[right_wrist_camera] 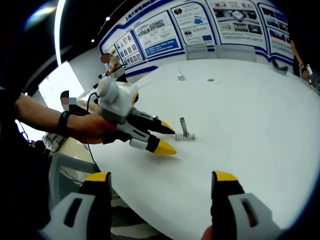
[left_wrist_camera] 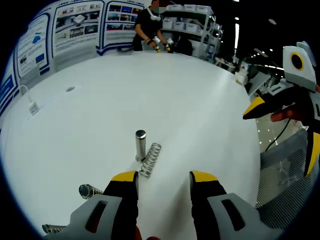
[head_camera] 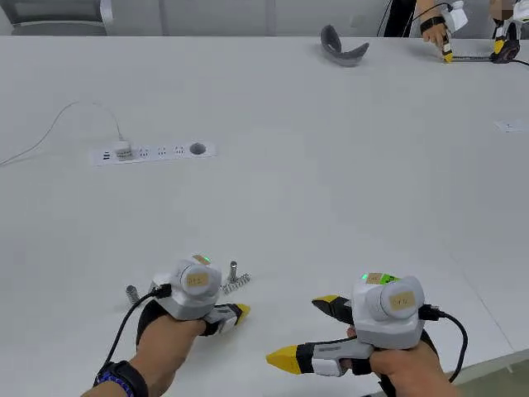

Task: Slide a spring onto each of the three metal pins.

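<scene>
Both our left gripper (left_wrist_camera: 164,176) and right gripper (right_wrist_camera: 162,176) hover above the table (head_camera: 331,182) with jaws spread, holding nothing. One spring (left_wrist_camera: 150,160) lies flat at twelve o'clock of the left jaws, just beside an upright pin (left_wrist_camera: 140,144).

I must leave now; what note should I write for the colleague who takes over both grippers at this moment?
Left gripper: open, empty, aimed at the spring just ahead.
Right gripper: open, empty, held off to the side.
Nearest pin stands upright and bare; the spring lies on the table beside it.
Second pin stands to the left; whether it carries a spring, I cannot tell.
Done: nothing certain. Left: grasp the spring, slide it onto the bare pin, then the others.
</scene>
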{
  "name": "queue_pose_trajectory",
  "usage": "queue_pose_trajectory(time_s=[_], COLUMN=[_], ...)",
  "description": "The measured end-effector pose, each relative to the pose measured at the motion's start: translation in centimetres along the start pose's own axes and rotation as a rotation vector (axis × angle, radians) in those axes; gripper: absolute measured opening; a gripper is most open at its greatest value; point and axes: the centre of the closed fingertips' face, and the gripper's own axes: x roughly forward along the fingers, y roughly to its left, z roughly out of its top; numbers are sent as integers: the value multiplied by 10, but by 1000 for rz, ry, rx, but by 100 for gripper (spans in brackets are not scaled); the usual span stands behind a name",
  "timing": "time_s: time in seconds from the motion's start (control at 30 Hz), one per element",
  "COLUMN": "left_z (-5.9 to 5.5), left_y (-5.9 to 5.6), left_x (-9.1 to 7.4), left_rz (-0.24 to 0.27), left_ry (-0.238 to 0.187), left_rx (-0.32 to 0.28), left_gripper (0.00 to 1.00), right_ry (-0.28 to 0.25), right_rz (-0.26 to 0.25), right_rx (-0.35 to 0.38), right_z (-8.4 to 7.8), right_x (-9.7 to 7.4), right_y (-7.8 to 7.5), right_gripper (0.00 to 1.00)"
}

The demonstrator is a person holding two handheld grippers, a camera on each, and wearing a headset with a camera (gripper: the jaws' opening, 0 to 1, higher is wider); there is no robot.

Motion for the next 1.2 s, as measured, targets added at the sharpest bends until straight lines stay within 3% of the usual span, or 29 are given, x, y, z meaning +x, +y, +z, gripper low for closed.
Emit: queue_pose_trajectory(time_s=[0.1, 0.17, 0.23, 0.37, 0.47, 0.7, 0.93, 1.2], left_z=[1, 5, 3, 1, 0, -4, -9, -12], left_y=[3, 3, 7, 9, 10, 2, -7, -11], left_x=[4, 7, 9, 11, 10, 12, 13, 5], left_rz=[9, 2, 29, 42, 59, 42, 20, 2], left_ry=[3, -16, -4, 3, 7, 15, 37, 35], left_rx=[-11, -63, -38, -51, -29, 4, 100, 92], left_gripper=[39, 37, 34, 28, 22, 19, 11, 11], right_ry=[0, 1, 2, 2, -1, 2, 5, 4], right_rz=[-2, -3, -1, 2, 2, 6, 4, 5], right_rx=[11, 13, 18, 21, 25, 23, 24, 25], right_z=[-2, -3, -4, -5, -4, -5, -5, -5], right_x=[0, 0, 0, 1, 1, 1, 0, -1], right_y=[-1, 0, 0, 1, 1, 1, -1, -1], right_gripper=[83, 83, 83, 83, 83, 83, 83, 83])
